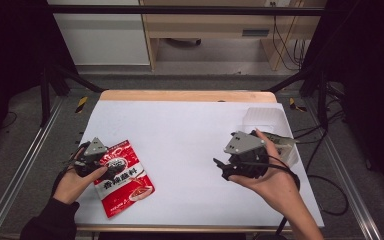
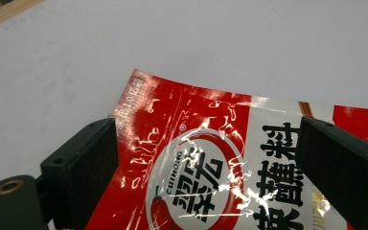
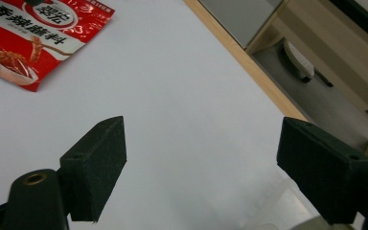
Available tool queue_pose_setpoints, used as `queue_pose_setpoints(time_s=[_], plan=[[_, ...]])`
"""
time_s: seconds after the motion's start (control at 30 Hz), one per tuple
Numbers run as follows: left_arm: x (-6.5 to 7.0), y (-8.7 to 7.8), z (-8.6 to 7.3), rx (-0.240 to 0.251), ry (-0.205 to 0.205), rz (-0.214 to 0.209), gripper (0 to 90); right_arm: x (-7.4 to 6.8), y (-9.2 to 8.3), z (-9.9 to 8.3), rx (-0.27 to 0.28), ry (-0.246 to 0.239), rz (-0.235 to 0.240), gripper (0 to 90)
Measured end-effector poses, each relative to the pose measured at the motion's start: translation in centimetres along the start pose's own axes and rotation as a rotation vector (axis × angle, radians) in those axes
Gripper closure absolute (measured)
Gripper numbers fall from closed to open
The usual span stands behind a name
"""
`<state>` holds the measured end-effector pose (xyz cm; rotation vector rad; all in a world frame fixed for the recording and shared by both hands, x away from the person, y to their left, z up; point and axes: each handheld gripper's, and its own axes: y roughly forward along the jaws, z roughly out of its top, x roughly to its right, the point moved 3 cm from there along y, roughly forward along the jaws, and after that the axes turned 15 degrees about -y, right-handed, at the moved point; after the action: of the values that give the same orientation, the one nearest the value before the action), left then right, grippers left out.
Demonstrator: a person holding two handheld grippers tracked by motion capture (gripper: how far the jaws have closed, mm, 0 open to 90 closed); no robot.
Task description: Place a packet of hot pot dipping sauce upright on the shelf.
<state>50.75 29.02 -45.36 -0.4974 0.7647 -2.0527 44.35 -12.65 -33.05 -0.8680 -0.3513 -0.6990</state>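
Observation:
A red and white sauce packet (image 1: pixel 125 182) with black lettering lies flat on the white table sheet (image 1: pixel 190 135) at the front left. My left gripper (image 1: pixel 111 170) hovers over the packet's upper end, held in a hand. In the left gripper view the packet (image 2: pixel 196 158) spreads beneath and between the wide-apart jaws of that gripper (image 2: pixel 211 167), which is open. My right gripper (image 1: pixel 220 169) is held at the right of the table and points left. Its jaws stand open with nothing between them (image 3: pixel 201 172). The packet (image 3: pixel 33 33) lies far off in the right gripper view.
A clear plastic container (image 1: pixel 267 120) stands at the back right, just behind the right hand. The table's wooden far edge (image 1: pixel 185 95) borders the sheet. Black frame bars and cables run along both sides.

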Motion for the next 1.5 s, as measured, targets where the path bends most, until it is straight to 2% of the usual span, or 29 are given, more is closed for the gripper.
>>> queue_pose_setpoints(time_s=[0.17,0.23,0.27,0.43,0.53,0.7,0.87,0.93,1.03,1.23,1.5], plan=[[-0.8,-0.5,0.0,0.011,-0.012,0.022,7.7,-1.7,2.1,0.0,0.011,0.024,0.029,17.9],[-1.2,-0.6,0.0,0.013,-0.016,0.044,7.8,-2.3,2.9,-0.2,0.018,0.032,0.032,20.2],[-1.3,-0.7,0.0,0.009,-0.014,0.049,8.0,-2.7,3.4,-0.4,0.024,0.048,0.041,20.0],[-2.3,-0.9,-0.2,0.012,-0.035,0.068,8.2,-4.2,5.2,-1.2,0.002,0.084,0.067,19.2],[-3.0,-1.1,-0.3,0.017,-0.043,0.080,8.4,-4.9,6.4,-1.4,0.005,0.112,0.071,17.7],[-4.4,-1.8,-0.4,0.036,-0.069,0.089,8.5,-6.2,9.2,-1.8,0.005,0.154,0.068,15.4],[-5.7,-2.1,-0.6,0.050,-0.104,0.094,8.8,-7.1,11.2,-2.5,0.034,0.226,0.049,16.2],[-6.1,-2.2,-0.6,0.049,-0.112,0.091,8.9,-7.4,11.6,-2.9,0.022,0.214,0.054,16.5],[-6.6,-2.2,-0.7,0.051,-0.122,0.093,9.1,-8.1,11.8,-3.3,0.020,0.236,0.062,17.3],[-7.3,-2.2,-0.6,0.043,-0.130,0.118,10.5,-8.9,12.3,-3.5,-0.005,0.209,0.082,17.5],[-8.1,-2.0,-1.5,0.014,-0.154,0.117,14.2,-9.6,12.6,-3.4,-0.024,0.185,0.099,17.6]])
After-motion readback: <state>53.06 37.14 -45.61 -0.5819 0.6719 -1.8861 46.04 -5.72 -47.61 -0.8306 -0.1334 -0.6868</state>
